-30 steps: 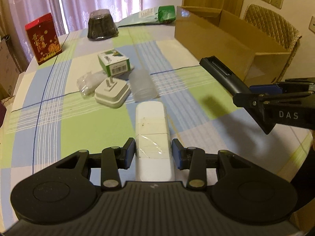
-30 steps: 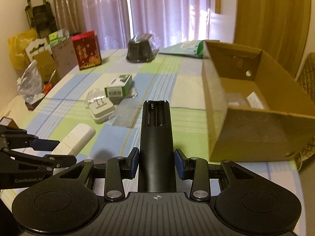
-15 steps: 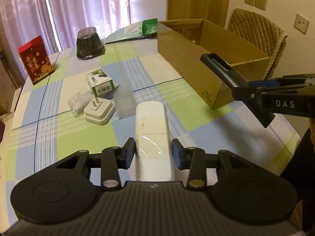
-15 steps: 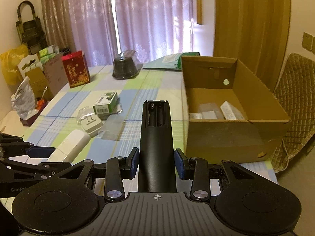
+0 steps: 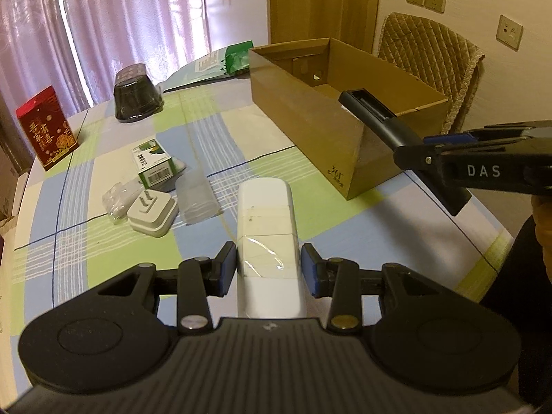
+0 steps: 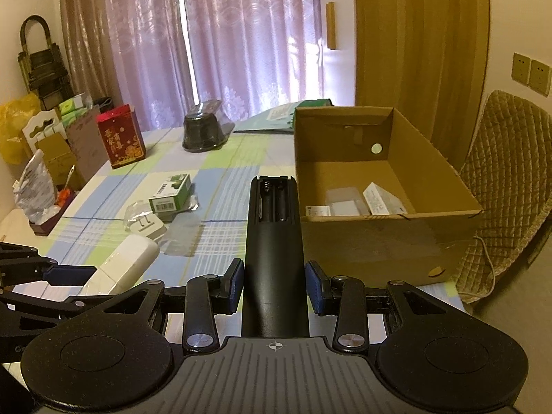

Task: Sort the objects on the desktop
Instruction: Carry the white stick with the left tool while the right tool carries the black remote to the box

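The brown cardboard box (image 6: 386, 238) is already holding a few small white packages, while a green carton (image 5: 153, 167), a white plug (image 5: 151, 212) and clear wrappers are waiting on the checked tablecloth (image 5: 86, 252). The right gripper (image 6: 274, 284) is pinching a slim matte-black remote (image 6: 274, 241), battery bay open, raised beside the box, and the left gripper (image 5: 268, 267) is clamping a smooth, rounded white remote (image 5: 267, 227) above the cloth.

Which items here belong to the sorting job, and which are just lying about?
In the job: white remote in left tongs; black remote in right tongs; cardboard box; charger plug; green carton.

Lying about: red box; quilted chair; curtains.
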